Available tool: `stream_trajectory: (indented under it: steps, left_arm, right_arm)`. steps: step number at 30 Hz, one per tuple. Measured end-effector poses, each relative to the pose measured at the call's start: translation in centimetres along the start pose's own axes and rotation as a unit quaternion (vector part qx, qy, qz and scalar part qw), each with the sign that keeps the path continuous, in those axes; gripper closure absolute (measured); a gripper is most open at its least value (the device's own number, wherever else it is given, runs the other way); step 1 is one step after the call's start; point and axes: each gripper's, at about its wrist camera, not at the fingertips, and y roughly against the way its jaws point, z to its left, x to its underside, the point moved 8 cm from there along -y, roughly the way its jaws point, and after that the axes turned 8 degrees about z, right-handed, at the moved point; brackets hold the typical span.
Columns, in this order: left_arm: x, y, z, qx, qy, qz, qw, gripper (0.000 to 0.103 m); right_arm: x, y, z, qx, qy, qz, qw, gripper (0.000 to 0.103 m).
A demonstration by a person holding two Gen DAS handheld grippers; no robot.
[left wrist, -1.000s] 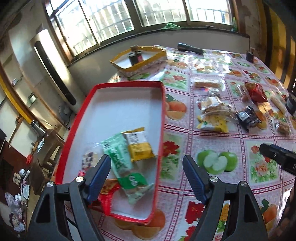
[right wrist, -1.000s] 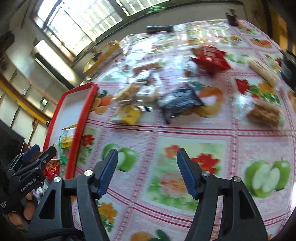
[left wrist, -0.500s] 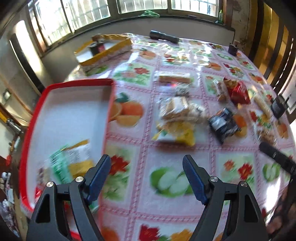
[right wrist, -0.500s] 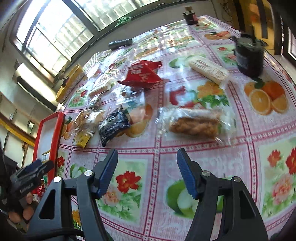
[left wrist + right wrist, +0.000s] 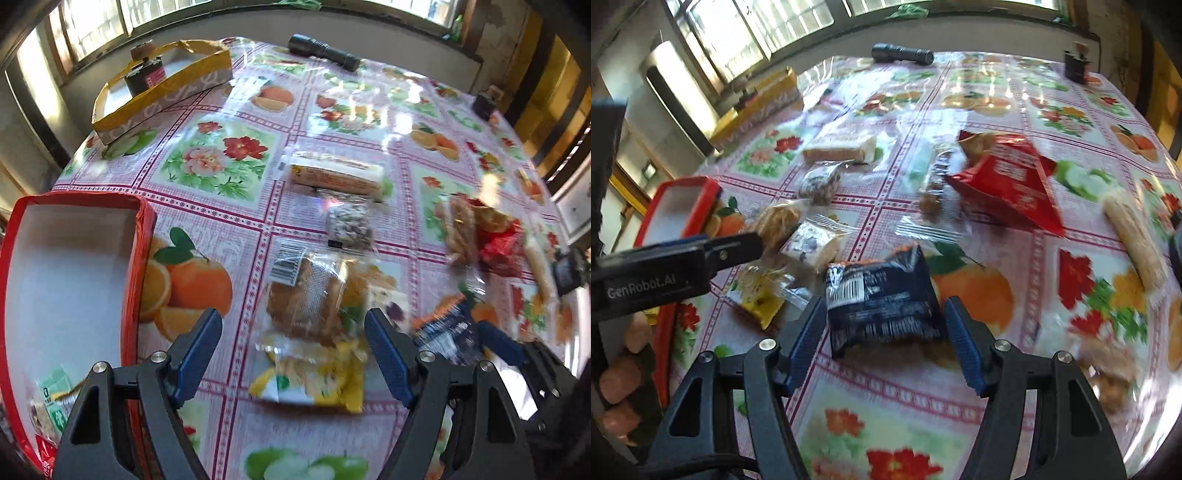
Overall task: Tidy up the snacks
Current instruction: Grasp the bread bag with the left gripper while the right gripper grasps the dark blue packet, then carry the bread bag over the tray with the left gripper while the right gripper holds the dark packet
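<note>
Squarely between spread fingers (image 5: 956, 332) (right): dark packet (image 5: 882, 299).

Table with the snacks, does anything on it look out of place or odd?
Yes. A black flashlight lies at the far edge of the table, not a snack. The snack packets sprawl loose, some overlapping, like the dark packet and red bag, while the red tray is mostly bare.

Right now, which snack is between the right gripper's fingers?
The dark blue packet with the barcode; the right gripper straddles it, open. The red bag lies farther off.
</note>
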Motion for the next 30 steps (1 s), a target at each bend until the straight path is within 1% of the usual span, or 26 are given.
stream_trajectory:
  steps: [2, 3, 4, 6, 7, 8, 9, 10, 11, 13, 14, 17, 19, 22, 24, 30]
  left_arm:
    - [-0.3, -0.3, 0.1, 0.008, 0.008, 0.002, 0.9999, 0.023]
    - [-0.6, -0.3, 0.1, 0.012, 0.012, -0.002, 0.9999, 0.023]
    - [-0.8, -0.3, 0.1, 0.007, 0.011, -0.005, 0.9999, 0.023]
    - [-1.3, -0.6, 0.2, -0.02, 0.008, -0.014, 0.9997, 0.025]
    - [-1.4, -1.0, 0.1, -0.033, 0.006, -0.017, 0.9993, 0.031]
    - [-1.5, -1.4, 0.0, -0.03, 0.003, -0.014, 0.9994, 0.04]
    - [-1.4, -1.9, -0.2, -0.024, 0.0, -0.003, 0.9997, 0.064]
    - [-1.2, -2.3, -0.2, -0.023, -0.002, 0.003, 0.9997, 0.063]
    - [-1.3, -2.3, -0.2, -0.025, -0.004, -0.002, 0.9997, 0.063]
    - [-1.0, -2.0, -0.1, -0.037, -0.01, -0.014, 0.9992, 0.064]
    - [-0.9, -1.8, 0.1, -0.039, -0.01, -0.016, 0.9991, 0.064]
    - [-0.1, -0.8, 0.6, -0.044, -0.005, -0.031, 0.9986, 0.064]
    - [0.6, 0.3, 0.9, -0.049, -0.003, -0.043, 0.9979, 0.065]
    - [1.3, 1.8, 1.4, -0.052, 0.001, -0.061, 0.9968, 0.065]
    - [1.5, 2.9, 1.6, -0.056, 0.002, -0.074, 0.9957, 0.065]
    - [1.9, 5.9, 2.2, -0.069, 0.007, -0.114, 0.9911, 0.065]
  right_arm:
    - [-0.4, -0.4, 0.1, 0.02, 0.012, -0.001, 1.0, 0.033]
    - [-0.7, -0.5, 0.0, 0.023, 0.014, -0.001, 1.0, 0.033]
    - [-0.8, -0.5, 0.0, 0.02, 0.012, -0.001, 1.0, 0.033]
    - [-1.0, -0.6, -0.2, 0.019, 0.011, -0.005, 1.0, 0.033]
    - [-1.0, -0.7, -0.5, 0.031, 0.015, -0.011, 0.999, 0.034]
    - [-1.0, -0.7, -0.4, 0.044, 0.021, -0.014, 0.999, 0.035]
    - [-1.1, -0.8, -0.2, 0.053, 0.028, -0.016, 0.998, 0.039]
    - [-1.0, -0.8, -0.2, 0.063, 0.035, -0.018, 0.997, 0.042]
    - [-0.9, -0.7, -0.3, 0.071, 0.041, -0.019, 0.996, 0.042]
    - [-0.9, -0.6, -0.4, 0.07, 0.04, -0.021, 0.997, 0.047]
    - [-0.9, -0.4, -0.6, 0.068, 0.037, -0.023, 0.997, 0.047]
    - [-0.6, 0.3, -1.1, 0.061, 0.025, -0.029, 0.997, 0.054]
    - [-0.3, 1.1, -1.4, 0.053, 0.015, -0.037, 0.998, 0.063]
    - [0.1, 2.2, -1.7, 0.045, 0.002, -0.043, 0.998, 0.072]
    - [0.4, 2.6, -1.7, 0.045, -0.003, -0.044, 0.998, 0.074]
    - [1.4, 3.3, -1.4, 0.044, -0.003, -0.045, 0.998, 0.077]
